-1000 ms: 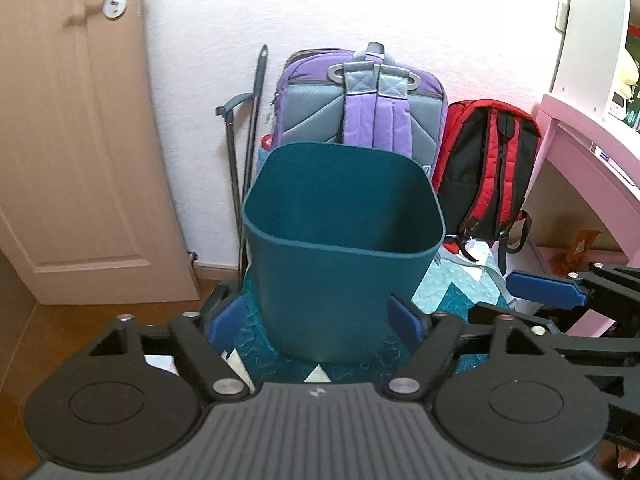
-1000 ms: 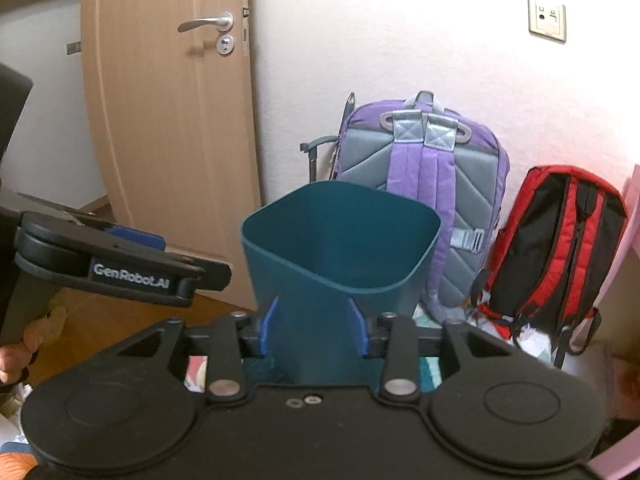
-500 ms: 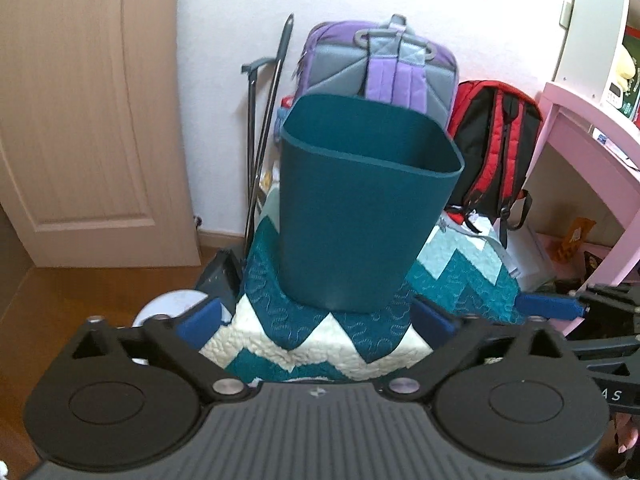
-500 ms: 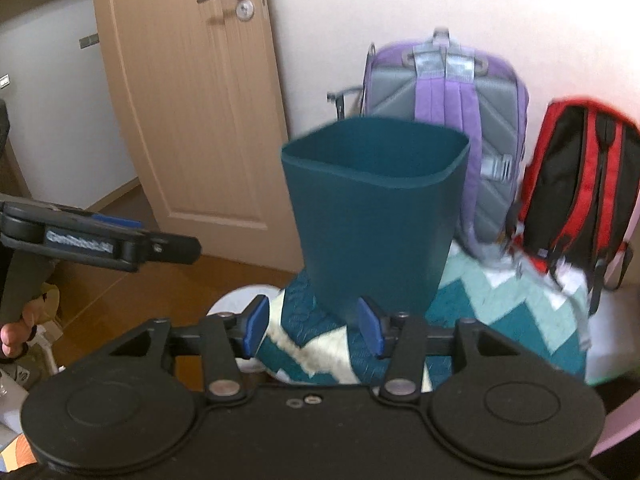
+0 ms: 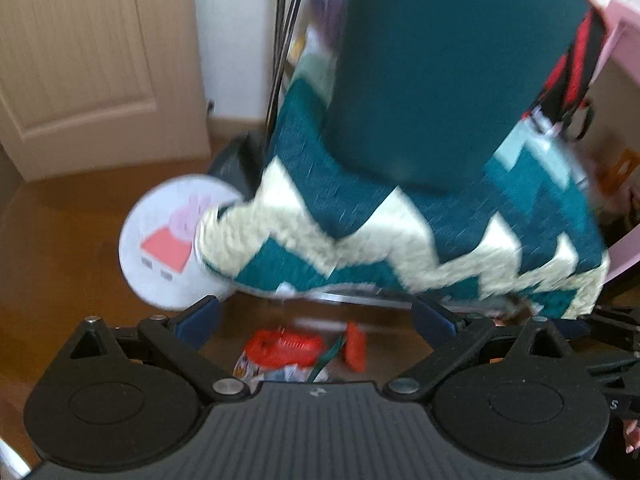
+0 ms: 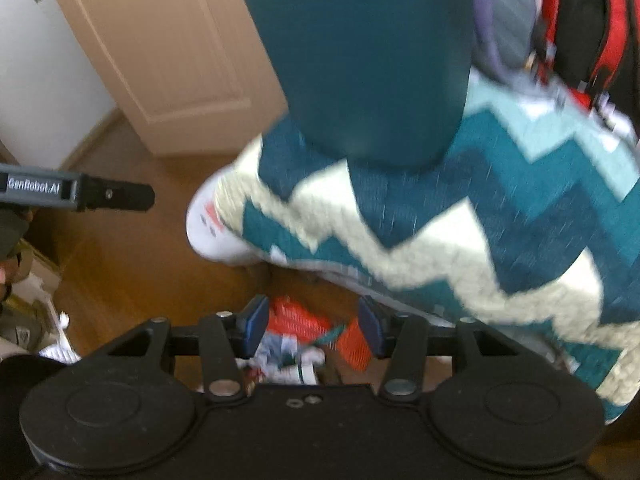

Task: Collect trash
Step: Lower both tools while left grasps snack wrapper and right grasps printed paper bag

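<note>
Both views are blurred by motion. A small heap of trash lies on the wooden floor under the quilt's edge: a red-orange wrapper [image 5: 286, 350] [image 6: 298, 320], a second orange piece [image 5: 356, 346] [image 6: 356, 342] and crumpled white scraps [image 6: 288, 360]. My left gripper [image 5: 318, 320] is open wide and points down at the heap. My right gripper [image 6: 313, 324] is open too, and the heap shows between its blue pads [image 6: 256, 322], which do not press on anything. The teal bin [image 5: 440, 72] [image 6: 368, 60] stands on the quilt above.
A teal and white zigzag quilt [image 5: 360, 240] [image 6: 460, 220] drapes over the seat under the bin. A round white disc with a pink cartoon pig [image 5: 168, 240] lies on the floor left of it. A door [image 5: 80, 60], a red backpack [image 6: 580, 20] and a pink desk [image 5: 624, 32] stand around.
Both grippers have dropped and tilted down, from level with the bin to the floor below the quilt. Both sets of jaws have widened. The trash heap has come into view.
</note>
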`<state>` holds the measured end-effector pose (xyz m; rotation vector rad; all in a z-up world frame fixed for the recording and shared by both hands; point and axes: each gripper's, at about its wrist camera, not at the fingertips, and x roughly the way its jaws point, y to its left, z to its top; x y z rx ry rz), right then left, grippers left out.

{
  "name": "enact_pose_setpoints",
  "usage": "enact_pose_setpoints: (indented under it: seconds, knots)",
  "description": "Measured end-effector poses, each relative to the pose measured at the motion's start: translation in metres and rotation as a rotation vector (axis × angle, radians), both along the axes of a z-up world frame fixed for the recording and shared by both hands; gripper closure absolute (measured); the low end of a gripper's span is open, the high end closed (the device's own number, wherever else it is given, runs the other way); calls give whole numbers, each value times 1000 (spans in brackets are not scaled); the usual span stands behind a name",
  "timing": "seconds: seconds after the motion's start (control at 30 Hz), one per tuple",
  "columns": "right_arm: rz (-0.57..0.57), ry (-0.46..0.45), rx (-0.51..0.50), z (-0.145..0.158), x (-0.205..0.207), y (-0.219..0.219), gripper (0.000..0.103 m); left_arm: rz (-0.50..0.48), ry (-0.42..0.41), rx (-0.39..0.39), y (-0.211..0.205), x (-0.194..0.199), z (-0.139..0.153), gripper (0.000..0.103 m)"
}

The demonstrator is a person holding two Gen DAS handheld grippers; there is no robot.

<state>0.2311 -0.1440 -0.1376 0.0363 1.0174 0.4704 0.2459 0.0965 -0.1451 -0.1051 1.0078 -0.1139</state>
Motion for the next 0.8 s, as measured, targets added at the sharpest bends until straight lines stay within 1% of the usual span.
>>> enact_pose_setpoints:
  seconds: [0.13,0.27,0.37,0.47,0.6,0.7,0.8]
  knots:
    - [16,123,7,-50,6,11,53,-6,98,20,10,21,-48,1]
    - [54,220,-2,-95,11,28,53,1,191,63,26,41,-98,1]
    - [100,278,-12,-127,17,44,53,15,268,85,45,55,-138,1]
    - [147,327,-38,-157,23,59,53,45,356,81,66,66,-180,1]
    - [195,397,-77,-198,32,75,53,68,437,74,84,73,-228,1]
    - [235,434,-125,-229,37,85,54,64,497,78,92,74,-265,1]
    - [266,470,-160,-258,39,92,54,37,545,110,93,74,-301,1]
